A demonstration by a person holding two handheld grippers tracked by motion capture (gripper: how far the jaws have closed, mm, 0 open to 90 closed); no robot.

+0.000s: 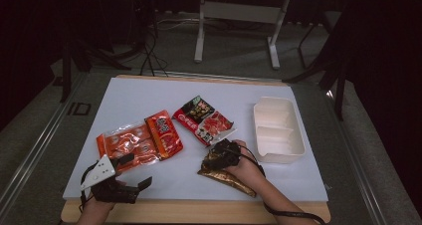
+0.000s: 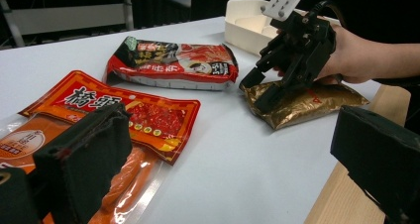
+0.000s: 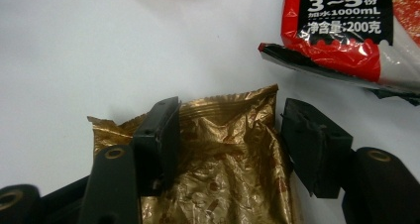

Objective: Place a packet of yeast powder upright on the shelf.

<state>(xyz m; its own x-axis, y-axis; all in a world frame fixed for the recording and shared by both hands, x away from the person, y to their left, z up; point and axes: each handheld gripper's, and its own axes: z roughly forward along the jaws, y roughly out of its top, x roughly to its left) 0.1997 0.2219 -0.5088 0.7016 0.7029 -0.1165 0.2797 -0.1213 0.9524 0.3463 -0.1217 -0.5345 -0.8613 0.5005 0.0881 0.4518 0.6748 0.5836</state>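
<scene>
Orange sausage packet (image 1: 142,139), red-black packet (image 1: 204,119), white tray (image 1: 277,129), table (image 1: 149,93).

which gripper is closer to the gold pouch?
Right. The right gripper sits over the gold pouch, jaws straddling its top edge. The left gripper is off beside the orange packet.

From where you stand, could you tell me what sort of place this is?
Probably a lab or recording room, not a kitchen: a white table with snack packets, a bare desk frame behind, cables on the floor, dark surroundings.

Sausage pack (image 1: 137,143) at left, soup-base pack (image 1: 204,119) mid-table, tray (image 1: 277,129) at right — foil pouch (image 1: 226,171) nearest the front edge.
</scene>
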